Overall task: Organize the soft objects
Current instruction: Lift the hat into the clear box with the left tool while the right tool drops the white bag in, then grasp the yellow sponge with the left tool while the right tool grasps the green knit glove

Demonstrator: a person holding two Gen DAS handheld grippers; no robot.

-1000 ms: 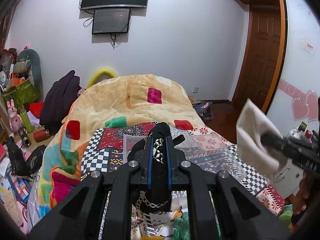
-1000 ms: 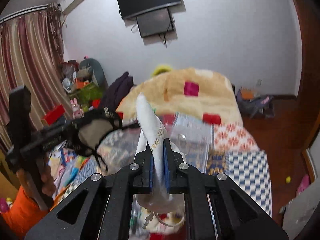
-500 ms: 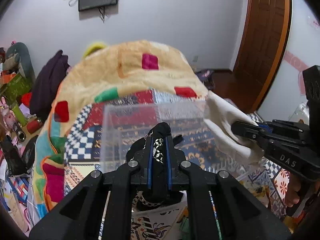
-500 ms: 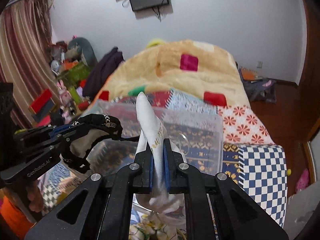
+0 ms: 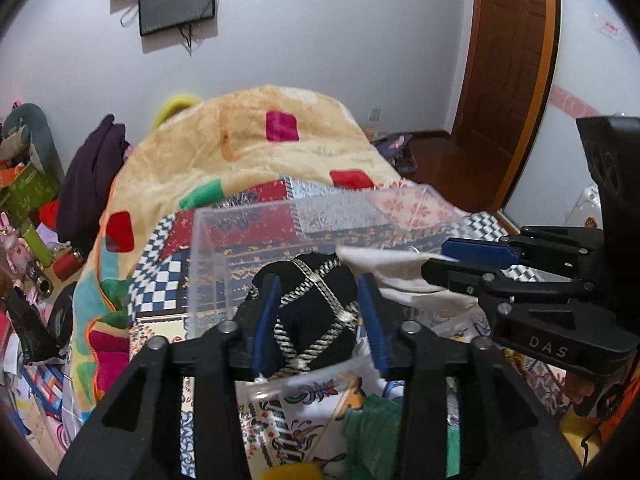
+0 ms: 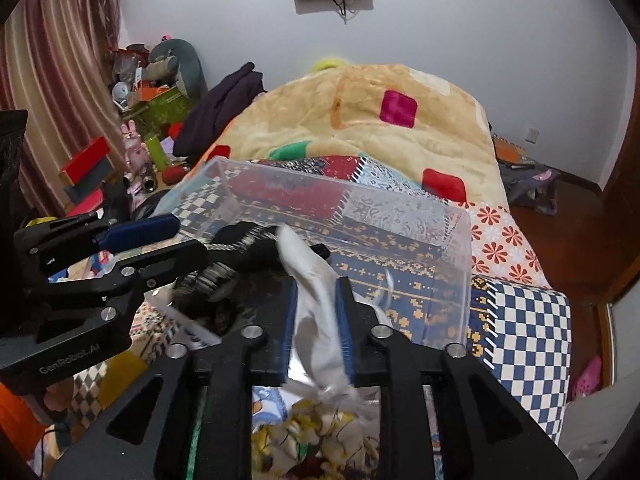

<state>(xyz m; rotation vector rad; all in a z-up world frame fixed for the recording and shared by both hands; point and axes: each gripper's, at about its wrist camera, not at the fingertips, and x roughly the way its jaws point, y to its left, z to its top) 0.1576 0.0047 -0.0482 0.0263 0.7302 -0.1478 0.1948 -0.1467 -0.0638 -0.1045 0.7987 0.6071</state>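
Over the near end of a clear plastic bin (image 5: 280, 220) standing on the bed (image 6: 520, 320), both grippers hover side by side. From the left wrist view, the left gripper (image 5: 318, 312) has its blue-padded jaws spread wide, with a black garment with silver braided straps (image 5: 316, 308) lying loosely between them; the fabric does not appear pinched by either pad. Just to its right, the right gripper (image 5: 440, 262) reaches in from the side, its fingers apart, with a white cloth (image 5: 384, 264) draped around its tips and touching the black garment's edge. From the right wrist view, the right gripper (image 6: 316, 320) stands moderately open, the white cloth (image 6: 316, 300) hanging slack through the gap and down toward a heap of printed fabrics (image 6: 320, 440) at the bottom of the frame. The left gripper (image 6: 188, 240) shows at the left of that view, the black garment (image 6: 240, 248) bunched at its tips inside the bin (image 6: 460, 260). Beyond the bin, a patchwork quilt (image 6: 528, 320) and a tan blanket with coloured squares (image 6: 360, 120) cover the bed.
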